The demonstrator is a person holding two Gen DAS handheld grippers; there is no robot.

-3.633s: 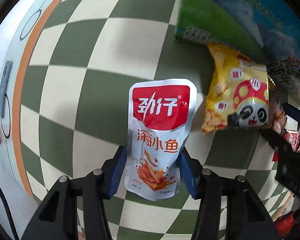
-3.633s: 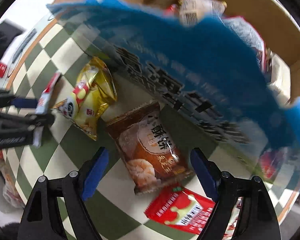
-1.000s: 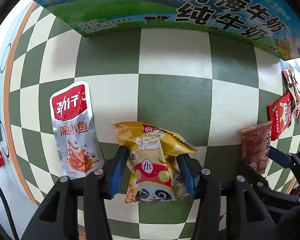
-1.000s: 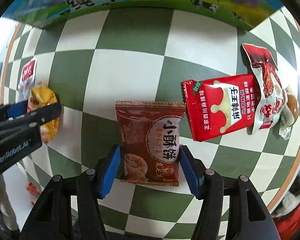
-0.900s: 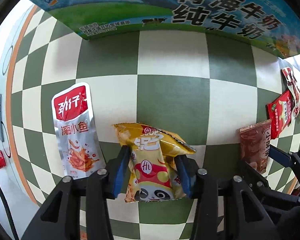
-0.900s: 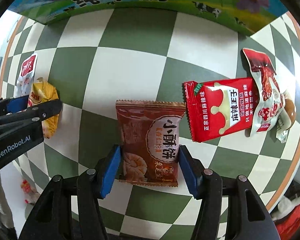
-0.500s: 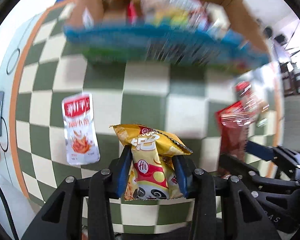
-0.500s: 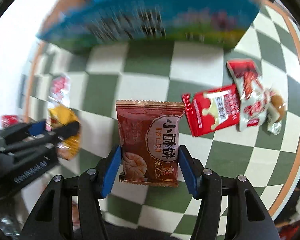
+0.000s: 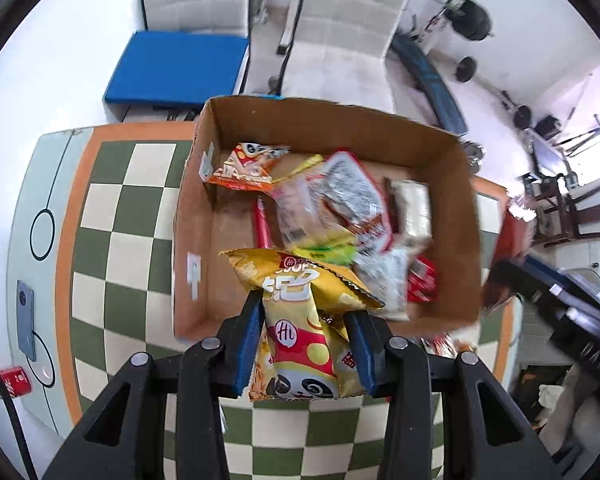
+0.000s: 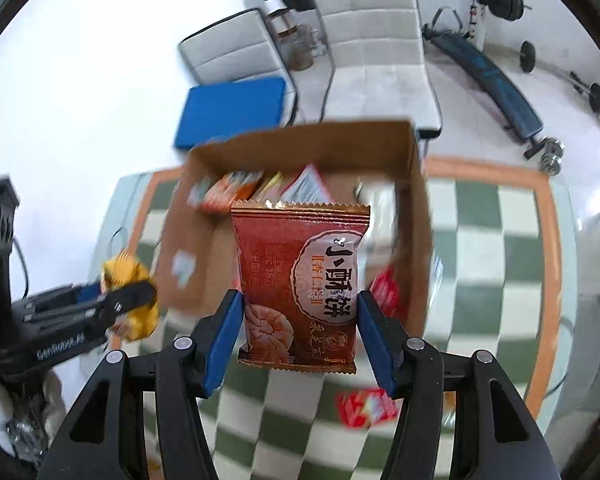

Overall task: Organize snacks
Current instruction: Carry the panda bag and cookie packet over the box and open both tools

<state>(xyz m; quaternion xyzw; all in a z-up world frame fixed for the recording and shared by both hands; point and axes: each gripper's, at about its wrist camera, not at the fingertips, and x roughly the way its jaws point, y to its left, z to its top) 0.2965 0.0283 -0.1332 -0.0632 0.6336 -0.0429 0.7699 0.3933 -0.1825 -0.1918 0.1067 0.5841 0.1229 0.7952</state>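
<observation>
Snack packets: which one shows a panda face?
The yellow packet clamped in the left gripper, held over the near edge of the cardboard box. The right gripper holds a brown biscuit packet with no panda.

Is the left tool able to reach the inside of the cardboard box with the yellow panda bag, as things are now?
Probably yes. The left tool holds the yellow panda bag at the near wall of the cardboard box; the box is open on top and nothing covers it.
</observation>
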